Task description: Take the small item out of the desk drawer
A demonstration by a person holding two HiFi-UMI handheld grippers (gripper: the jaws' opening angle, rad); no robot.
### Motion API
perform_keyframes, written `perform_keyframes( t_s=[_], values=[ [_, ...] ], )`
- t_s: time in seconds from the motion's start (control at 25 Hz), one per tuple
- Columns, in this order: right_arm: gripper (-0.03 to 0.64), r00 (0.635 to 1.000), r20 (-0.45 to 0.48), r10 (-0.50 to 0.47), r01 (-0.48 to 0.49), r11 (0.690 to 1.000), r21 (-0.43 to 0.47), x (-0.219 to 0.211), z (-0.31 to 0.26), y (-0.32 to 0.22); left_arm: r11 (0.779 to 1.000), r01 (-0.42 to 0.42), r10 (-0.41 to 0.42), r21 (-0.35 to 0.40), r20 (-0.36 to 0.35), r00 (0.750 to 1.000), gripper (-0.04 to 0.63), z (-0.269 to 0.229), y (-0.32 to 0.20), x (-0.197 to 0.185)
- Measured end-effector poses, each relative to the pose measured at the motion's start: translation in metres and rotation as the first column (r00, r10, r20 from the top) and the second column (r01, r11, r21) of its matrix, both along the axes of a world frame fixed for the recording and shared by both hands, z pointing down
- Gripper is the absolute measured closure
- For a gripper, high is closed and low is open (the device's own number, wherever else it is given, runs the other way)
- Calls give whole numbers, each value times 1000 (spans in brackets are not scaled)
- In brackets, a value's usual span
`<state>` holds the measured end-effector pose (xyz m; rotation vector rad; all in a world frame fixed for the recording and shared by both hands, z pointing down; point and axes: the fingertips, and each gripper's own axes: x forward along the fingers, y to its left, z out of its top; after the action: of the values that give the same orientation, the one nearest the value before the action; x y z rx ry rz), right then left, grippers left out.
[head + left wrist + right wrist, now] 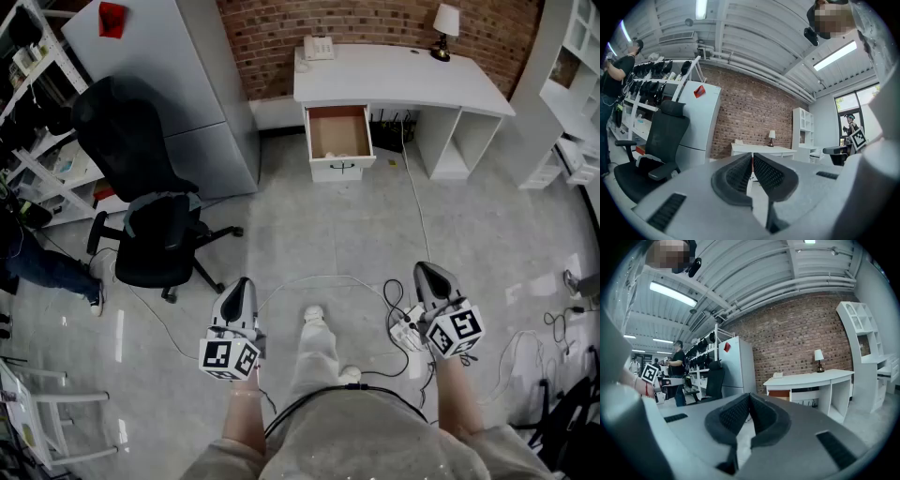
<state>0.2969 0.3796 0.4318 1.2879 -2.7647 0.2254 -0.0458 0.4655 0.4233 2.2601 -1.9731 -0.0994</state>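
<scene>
Two tools here, left tool (240,284) and right tool (429,273), both pressed together and empty, well apart from the one white table (394,73). Its one drawer (341,169) is open, with what looks like one small pale item (330,154) near the front.

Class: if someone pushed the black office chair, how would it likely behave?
The black office chair would probably roll readily: its star base appears to carry castors, and the floor looks smooth and glossy. A push high on its tall backrest might tilt it before it rolls, so a low push seems steadier.
</scene>
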Motion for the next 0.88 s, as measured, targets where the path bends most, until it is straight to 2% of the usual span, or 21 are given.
perform_keyframes(
  t_s=[0.4,0.68,0.88],
  values=[
    [611,1000,-19,22,-22,1000,0,-43,3,-106,999,-18,16,36,48,999,580,-9,-123,-44],
    [611,999,-25,38,-39,998,-45,-62,17,-164,999,-42,41,28,31,999,580,-5,-198,-61],
    [611,999,12,42,-41,995,-91,-77,27,-196,997,-72,72,14,14,997,580,1,-248,-76]
  ],
)
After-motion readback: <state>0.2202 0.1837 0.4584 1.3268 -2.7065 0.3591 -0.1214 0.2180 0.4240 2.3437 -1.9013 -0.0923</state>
